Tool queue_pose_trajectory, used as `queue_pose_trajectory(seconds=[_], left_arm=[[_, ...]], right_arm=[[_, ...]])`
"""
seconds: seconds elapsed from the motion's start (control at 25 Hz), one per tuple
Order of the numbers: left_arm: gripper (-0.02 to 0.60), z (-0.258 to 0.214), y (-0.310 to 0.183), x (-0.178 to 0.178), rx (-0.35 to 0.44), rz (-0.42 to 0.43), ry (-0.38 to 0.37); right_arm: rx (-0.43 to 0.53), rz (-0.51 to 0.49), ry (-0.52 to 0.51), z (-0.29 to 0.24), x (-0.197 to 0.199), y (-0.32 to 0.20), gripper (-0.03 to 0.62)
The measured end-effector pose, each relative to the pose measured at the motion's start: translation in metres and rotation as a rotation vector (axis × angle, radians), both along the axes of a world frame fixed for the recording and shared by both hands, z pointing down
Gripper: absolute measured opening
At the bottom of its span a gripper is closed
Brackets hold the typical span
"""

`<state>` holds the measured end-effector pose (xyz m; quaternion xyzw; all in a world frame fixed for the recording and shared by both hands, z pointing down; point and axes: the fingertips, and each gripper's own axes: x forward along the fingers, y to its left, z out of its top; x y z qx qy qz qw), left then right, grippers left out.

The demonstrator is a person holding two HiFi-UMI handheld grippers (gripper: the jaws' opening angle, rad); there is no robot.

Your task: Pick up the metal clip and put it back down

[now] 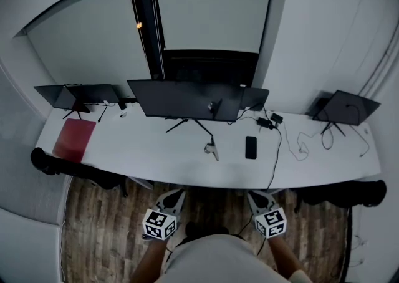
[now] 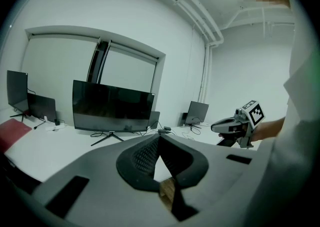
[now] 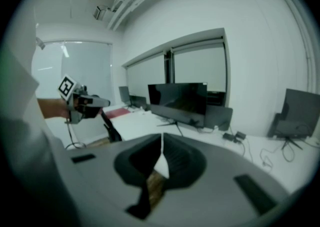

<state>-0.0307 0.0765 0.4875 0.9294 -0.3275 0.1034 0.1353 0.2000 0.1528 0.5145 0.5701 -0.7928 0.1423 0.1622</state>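
head view: the metal clip (image 1: 212, 148) lies on the white surface (image 1: 149, 151), just in front of the big monitor (image 1: 187, 100) and near its stand. a dark phone (image 1: 250, 147) lies to the right of the clip and apart from it. a red mat (image 1: 75, 139) sits far off to the monitor's left. the left tongs (image 1: 177, 193) and the right tongs (image 1: 254, 196) hang over the wooden floor (image 1: 106, 225), on the near side of the surface from the monitor. both are well short of the clip and touch nothing.

left gripper view: the left tongs (image 2: 159, 138) are closed, with the two jaw tips meeting in a thin seam and nothing caught between them. they point toward the big monitor (image 2: 112, 107). the right tongs (image 2: 235, 126) show at the right edge, held in a hand.

right gripper view: the right tongs (image 3: 161, 141) are likewise pressed together at the tips and carry nothing. the big monitor (image 3: 179, 98) stands beyond them, and the left tongs (image 3: 82, 103) show off to the left. the clip cannot be made out here.
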Motion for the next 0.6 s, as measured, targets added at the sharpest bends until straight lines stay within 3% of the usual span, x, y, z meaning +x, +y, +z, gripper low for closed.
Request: queue_pose_trajectory(seconds=[0.6], left_arm=[[0.031,0.0,-0.0046,-0.0016,-0.005,0.004,0.004]], right_arm=[[-0.019,0.021,-0.016,-0.0005,-0.0011,-0.004,0.032]])
